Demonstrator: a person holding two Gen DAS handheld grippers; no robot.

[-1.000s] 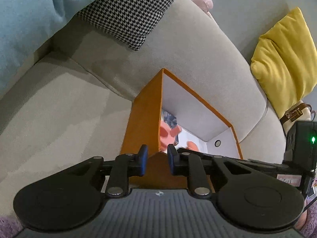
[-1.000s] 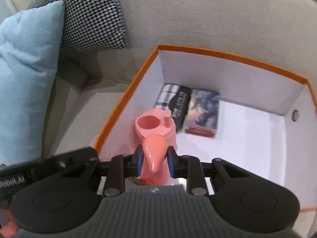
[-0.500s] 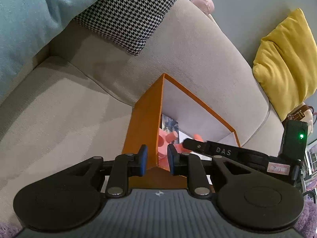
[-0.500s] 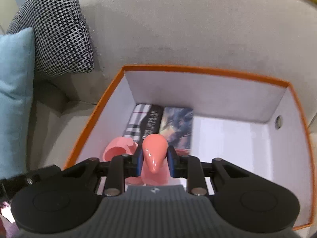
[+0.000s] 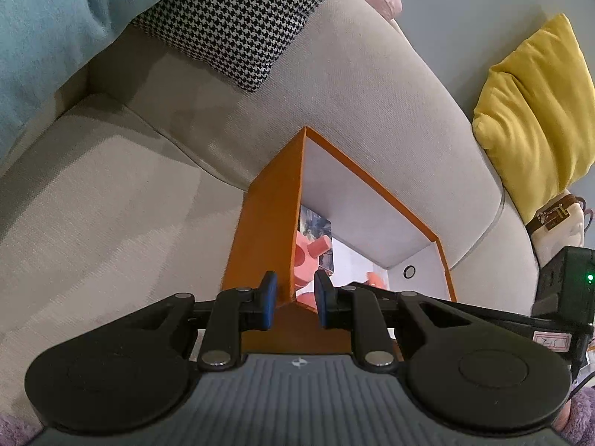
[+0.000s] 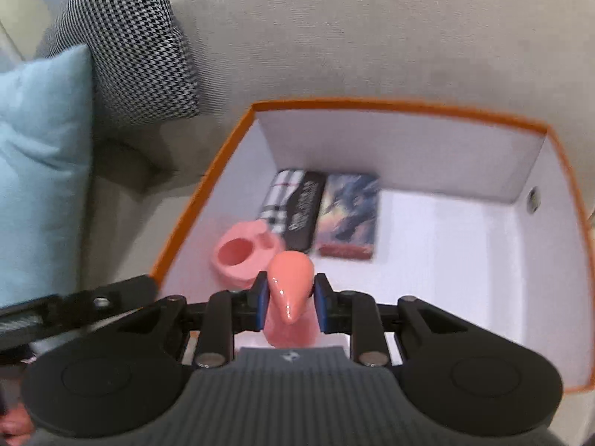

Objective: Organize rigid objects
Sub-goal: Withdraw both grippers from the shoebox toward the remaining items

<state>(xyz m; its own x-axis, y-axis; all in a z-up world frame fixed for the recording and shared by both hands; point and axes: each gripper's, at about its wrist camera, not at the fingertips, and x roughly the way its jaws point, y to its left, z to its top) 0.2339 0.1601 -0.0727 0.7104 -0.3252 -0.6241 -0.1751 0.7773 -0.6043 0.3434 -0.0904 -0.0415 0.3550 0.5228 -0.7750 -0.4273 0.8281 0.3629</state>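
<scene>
While gripped, pink toy between right gripper fingers, over orange box.

Glossy pink watering can hangs inside white-lined orange box.

Soft indoor light, fisheye edges, right view blurred

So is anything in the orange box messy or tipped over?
Nothing stands out. In the orange box, two flat packs lie neatly side by side, and the pink toy is held in the right tool, not fallen.
</scene>
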